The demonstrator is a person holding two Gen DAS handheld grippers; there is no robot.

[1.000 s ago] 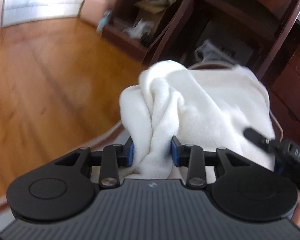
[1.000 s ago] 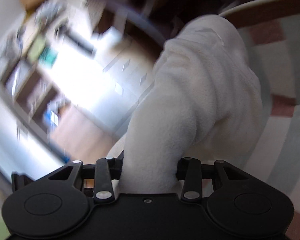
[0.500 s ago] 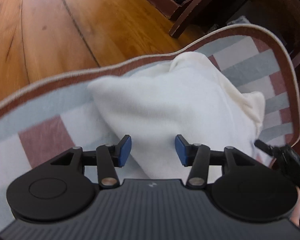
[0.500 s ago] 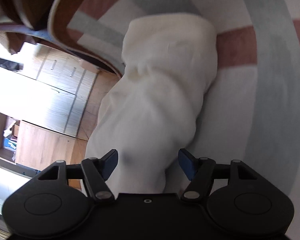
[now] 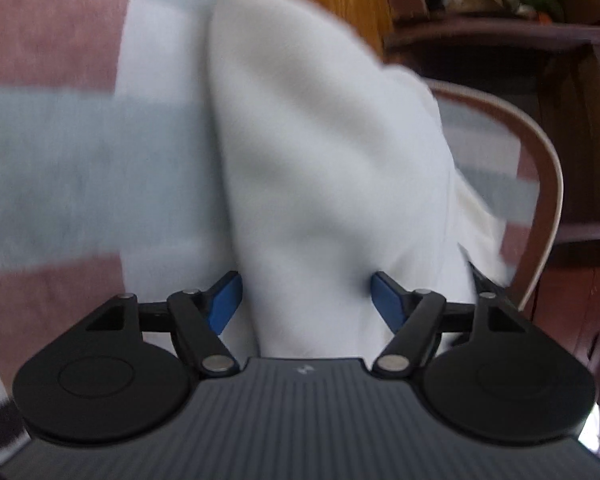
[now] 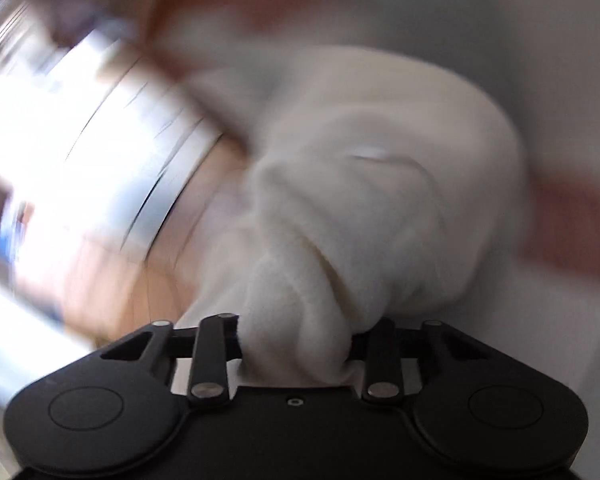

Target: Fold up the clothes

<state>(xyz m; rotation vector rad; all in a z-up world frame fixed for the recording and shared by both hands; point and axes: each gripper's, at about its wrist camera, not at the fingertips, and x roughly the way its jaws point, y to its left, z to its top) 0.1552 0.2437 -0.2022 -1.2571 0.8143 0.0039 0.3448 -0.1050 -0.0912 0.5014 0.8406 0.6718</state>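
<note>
- Underfoot lies a striped rug [image 5: 52, 152] in grey, white and dull red, with wooden flooring [image 5: 320, 4] past its brown border and dark wooden furniture [image 5: 572, 128] beyond that; take the rug as your reference.
- Your white fleece garment [image 5: 324, 152] rests on the rug near its curved border, bunched into a soft mound and not laid flat.
- Your left gripper [image 5: 306, 300] points down at the garment's near end. Its jaws are opening; fleece sits between the blue pads [image 5: 226, 304], which stand off the cloth on both sides.
- Your right gripper [image 6: 296, 344] is closing its jaws on a twisted wad of the same garment [image 6: 380, 200]; cloth fills the gap and looks pinched. That view is heavily blurred, so the edge it holds cannot be identified.
- Judgement: you are at the lay-out stage, setting the garment down on the rug ahead of the first fold. No fold is yet visible.
- Next move calls for drawing the bunched end away from the mound to flatten it on the rug, then finding a clean hem or corner for the left gripper.
</note>
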